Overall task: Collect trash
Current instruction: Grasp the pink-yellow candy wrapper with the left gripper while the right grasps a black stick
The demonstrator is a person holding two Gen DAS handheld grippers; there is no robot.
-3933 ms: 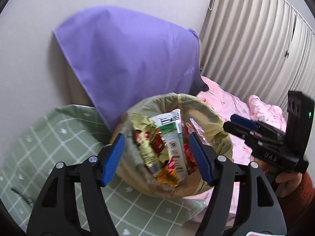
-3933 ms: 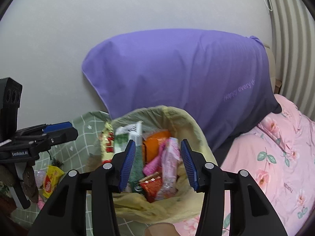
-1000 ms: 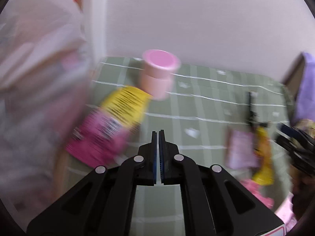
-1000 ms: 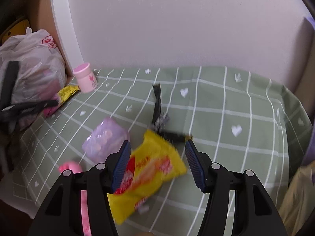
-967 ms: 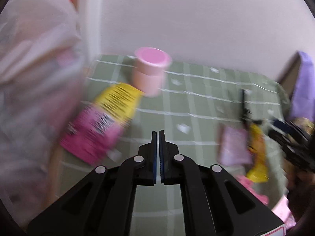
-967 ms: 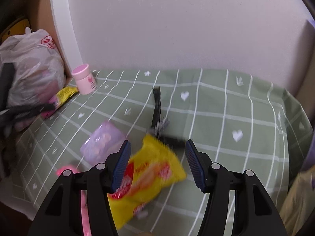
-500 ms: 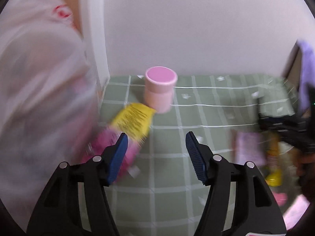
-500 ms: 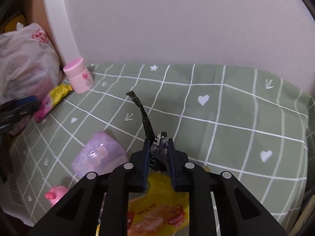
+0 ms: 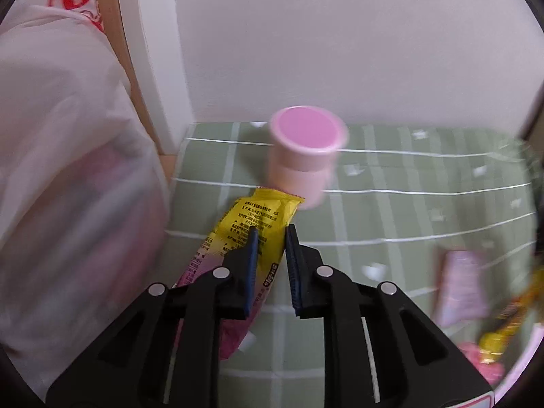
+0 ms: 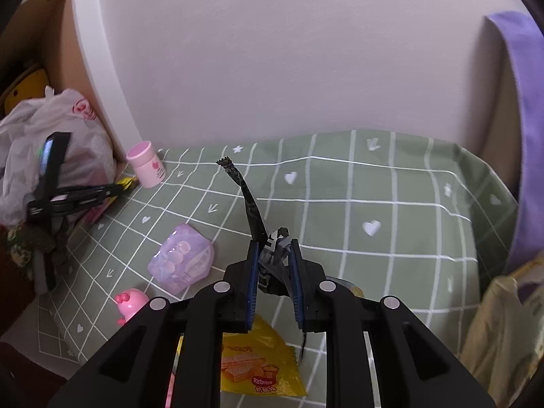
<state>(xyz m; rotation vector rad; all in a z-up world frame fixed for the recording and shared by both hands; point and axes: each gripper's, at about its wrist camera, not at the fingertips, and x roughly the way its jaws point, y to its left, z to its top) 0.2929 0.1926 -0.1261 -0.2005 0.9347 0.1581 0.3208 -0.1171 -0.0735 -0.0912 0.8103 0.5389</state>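
Note:
My left gripper (image 9: 271, 233) points down at a yellow and pink snack wrapper (image 9: 258, 217) lying on the green checked sheet (image 9: 391, 217). Its jaws are closing, and the wrapper's yellow end fills the gap between the pads. A pink lidded cup (image 9: 306, 156) stands just beyond it. In the right wrist view my right gripper (image 10: 273, 248) is shut on a crumpled black strip (image 10: 250, 204) whose free end sticks up and away. A yellow wafer packet (image 10: 258, 367) lies under that gripper. The left gripper (image 10: 131, 185) shows at the far left.
A purple packet (image 10: 182, 258) and a small pink toy (image 10: 129, 301) lie on the sheet. A white plastic bag (image 10: 68, 129) bulges at the left by a white panel. A pale trash bag (image 10: 499, 333) and a purple pillow (image 10: 523, 102) stand at the right.
My left jaws went from shut to wide and have now closed around the yellow and pink wrapper. My right jaws shut on the black strip and raised it off the yellow packet.

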